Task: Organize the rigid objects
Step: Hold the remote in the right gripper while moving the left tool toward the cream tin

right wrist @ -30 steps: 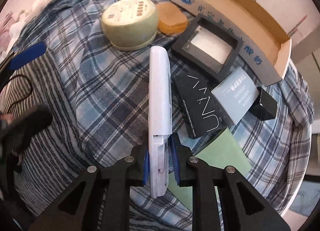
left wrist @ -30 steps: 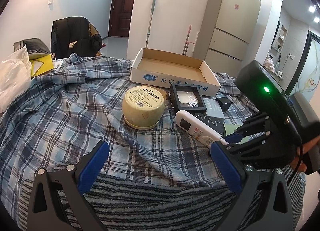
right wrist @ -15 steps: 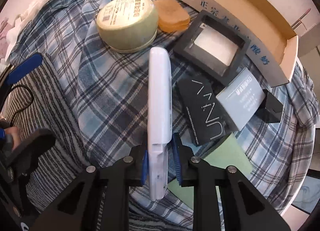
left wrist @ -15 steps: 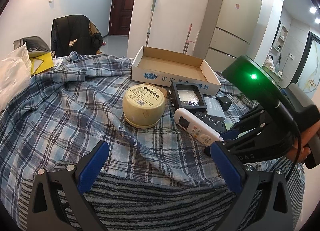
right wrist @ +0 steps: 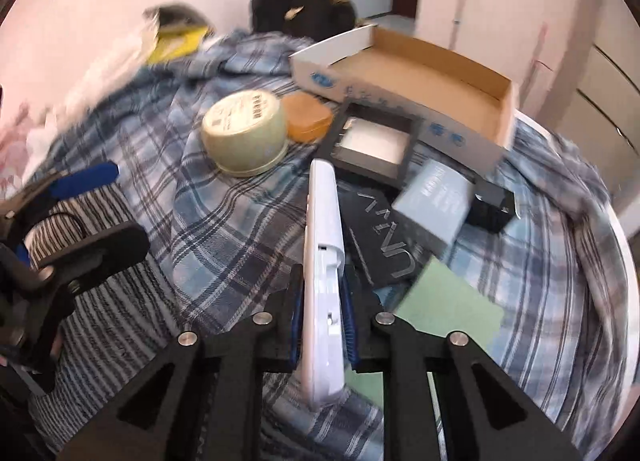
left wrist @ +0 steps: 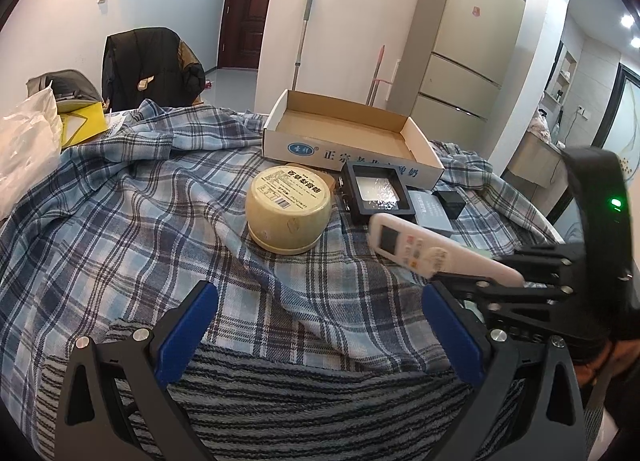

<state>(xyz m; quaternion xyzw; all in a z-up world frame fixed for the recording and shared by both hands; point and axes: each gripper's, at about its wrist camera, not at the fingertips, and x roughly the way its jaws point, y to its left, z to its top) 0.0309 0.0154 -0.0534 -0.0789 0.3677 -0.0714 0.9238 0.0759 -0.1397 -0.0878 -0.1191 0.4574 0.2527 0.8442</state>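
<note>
Right gripper [right wrist: 322, 325] clamping the white remote [right wrist: 323, 269] by its lower end, clear of the plaid cloth [left wrist: 132, 221] | left gripper [left wrist: 316, 325] hanging wide, holding nothing | step: we are carrying the remote | next: we judge it calls for reaching the cardboard tray [right wrist: 420, 73] beyond the black frame [right wrist: 372, 141].

My left cam looks low across the plaid cloth [left wrist: 120, 221]; right cam looks steeper, closer. Both see the cardboard box [left wrist: 348, 137] [right wrist: 420, 73].
</note>
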